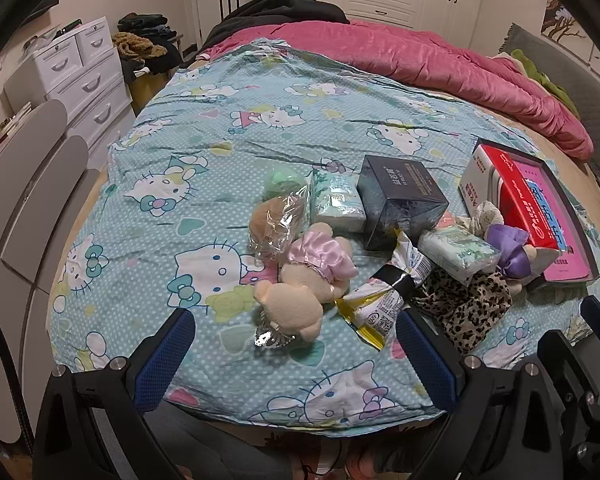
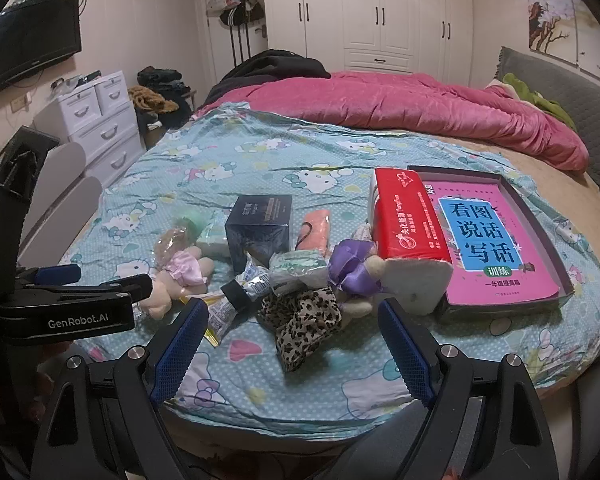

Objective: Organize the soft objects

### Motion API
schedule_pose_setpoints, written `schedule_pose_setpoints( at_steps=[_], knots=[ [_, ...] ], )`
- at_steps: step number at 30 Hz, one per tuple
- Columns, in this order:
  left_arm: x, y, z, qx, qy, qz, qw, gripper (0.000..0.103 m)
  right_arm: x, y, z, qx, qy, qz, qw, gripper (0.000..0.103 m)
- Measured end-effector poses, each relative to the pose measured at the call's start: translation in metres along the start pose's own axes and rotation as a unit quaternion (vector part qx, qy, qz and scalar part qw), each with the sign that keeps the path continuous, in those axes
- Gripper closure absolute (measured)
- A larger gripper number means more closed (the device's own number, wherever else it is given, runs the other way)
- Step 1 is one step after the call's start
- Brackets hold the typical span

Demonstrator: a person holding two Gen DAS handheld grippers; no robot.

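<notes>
A beige plush bear in a pink frill [image 1: 300, 280] [image 2: 172, 276] lies on the blue cat-print sheet [image 1: 204, 128] [image 2: 204, 160]. Beside it lie a bagged plush [image 1: 278, 216], a snack packet [image 1: 384, 300] [image 2: 236, 296], tissue packs [image 1: 338, 200] [image 1: 456, 246], a leopard-print scrunchie [image 1: 468, 308] [image 2: 304, 320] and a purple-bowed white plush [image 1: 516, 252] [image 2: 380, 276]. My left gripper [image 1: 296, 320] hangs open just short of the bear. Nothing sits between the fingers of my open right gripper [image 2: 292, 312], which hovers before the scrunchie. The left gripper's body [image 2: 72, 304] shows at the left of the right wrist view.
A dark box [image 1: 400, 200] [image 2: 260, 220], a red tissue box [image 1: 516, 196] [image 2: 404, 216] and a pink book in a tray [image 1: 568, 224] [image 2: 496, 240] stand behind the pile. A pink quilt [image 1: 420, 60] covers the far bed. White drawers [image 1: 80, 72] stand left.
</notes>
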State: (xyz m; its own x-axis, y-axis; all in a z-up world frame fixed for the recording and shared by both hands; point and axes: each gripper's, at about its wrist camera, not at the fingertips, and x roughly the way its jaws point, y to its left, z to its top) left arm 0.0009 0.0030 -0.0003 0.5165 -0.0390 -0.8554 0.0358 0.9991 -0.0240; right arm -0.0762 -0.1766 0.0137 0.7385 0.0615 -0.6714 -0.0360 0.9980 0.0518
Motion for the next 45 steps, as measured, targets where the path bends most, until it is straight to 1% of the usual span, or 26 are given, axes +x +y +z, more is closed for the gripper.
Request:
schedule_pose_setpoints(
  at_steps=[20,23,29,32,35,36,38,39,40,43,45],
  knots=[
    [0.004,0.004,-0.001,-0.006,0.003,0.0,1.0,0.002,0.003,0.001,-0.002,-0.001,0.005,-0.004,1.0,0.016],
    [0.007,0.007,-0.001,-0.01,0.008,-0.006,0.9999,0.002,0.004,0.001,-0.002,0.001,0.011,-0.003,1.0,0.016],
    [0.019,0.029,-0.001,-0.036,0.025,-0.005,0.999,0.002,0.01,-0.001,-0.002,0.009,0.022,-0.003,1.0,0.016],
    [0.028,0.046,-0.003,-0.057,0.039,-0.012,0.9976,0.002,0.014,-0.003,-0.003,0.015,0.029,-0.003,0.999,0.016],
    [0.038,0.055,-0.006,-0.061,0.051,-0.022,0.9966,0.002,0.019,-0.004,-0.005,0.019,0.036,-0.005,0.999,0.016],
    [0.041,0.057,-0.007,-0.06,0.056,-0.029,0.9962,0.003,0.021,-0.005,-0.005,0.021,0.038,-0.004,0.999,0.016],
    [0.047,0.057,-0.009,-0.056,0.063,-0.052,0.995,0.008,0.026,-0.007,-0.006,0.027,0.044,-0.005,0.999,0.016],
    [0.05,0.057,-0.009,-0.055,0.067,-0.06,0.9944,0.008,0.029,-0.009,-0.006,0.032,0.047,-0.006,0.998,0.016],
    [0.054,0.056,-0.009,-0.054,0.07,-0.064,0.994,0.009,0.031,-0.01,-0.007,0.037,0.05,-0.006,0.998,0.016],
    [0.065,0.051,-0.007,-0.043,0.082,-0.076,0.9927,0.021,0.039,-0.015,-0.008,0.052,0.061,-0.011,0.997,0.016],
    [0.072,0.046,-0.004,-0.037,0.087,-0.081,0.9923,0.022,0.045,-0.019,-0.008,0.063,0.069,-0.015,0.996,0.016]
  ],
)
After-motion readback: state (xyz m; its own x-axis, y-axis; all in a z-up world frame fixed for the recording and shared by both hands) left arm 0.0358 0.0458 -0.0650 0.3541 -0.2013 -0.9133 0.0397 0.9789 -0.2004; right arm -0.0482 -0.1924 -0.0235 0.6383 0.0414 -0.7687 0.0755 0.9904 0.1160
